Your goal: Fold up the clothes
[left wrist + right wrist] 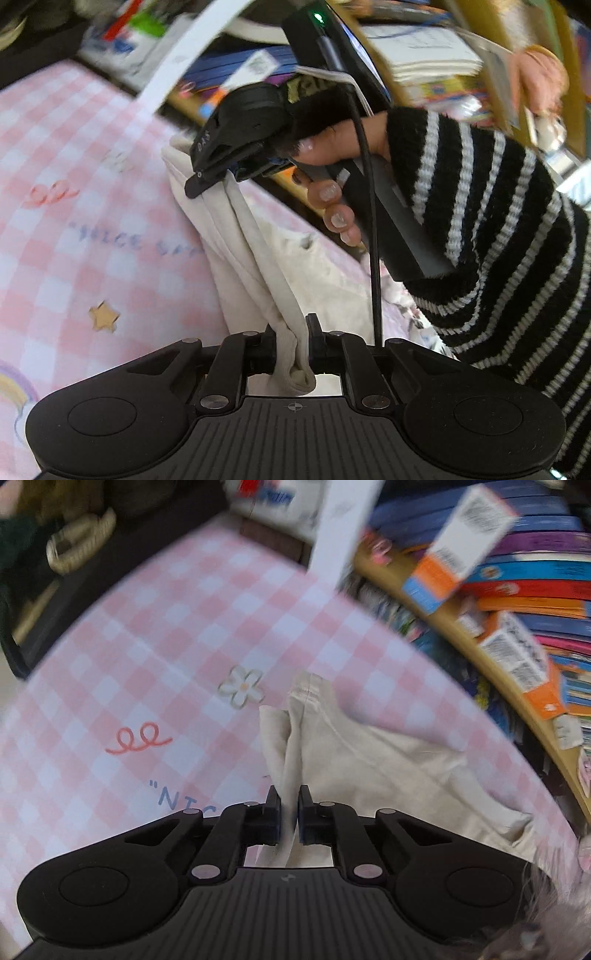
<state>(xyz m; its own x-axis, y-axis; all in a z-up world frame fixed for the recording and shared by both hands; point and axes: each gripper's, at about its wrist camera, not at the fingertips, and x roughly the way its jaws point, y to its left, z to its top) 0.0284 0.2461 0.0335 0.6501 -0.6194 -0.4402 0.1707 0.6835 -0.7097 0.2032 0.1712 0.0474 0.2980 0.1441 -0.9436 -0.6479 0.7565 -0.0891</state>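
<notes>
While both grippers pinch it, the garment hangs lifted.
Left gripper [291, 343]: clamped on a bunched hem or cuff of the cream garment [258, 258], likely to carry one edge over for a fold.
Right gripper [289, 818]: closed on another gathered edge of the same cloth; seen from the left wrist, it sits above and beyond the left gripper.
Garment location: raised over the pink checked tablecloth [147, 657], its lower part resting there, near the bookshelf [517, 609].
Long axis: stretched between the two grips, running away from the left gripper.
Blur: finer detail unclear.
</notes>
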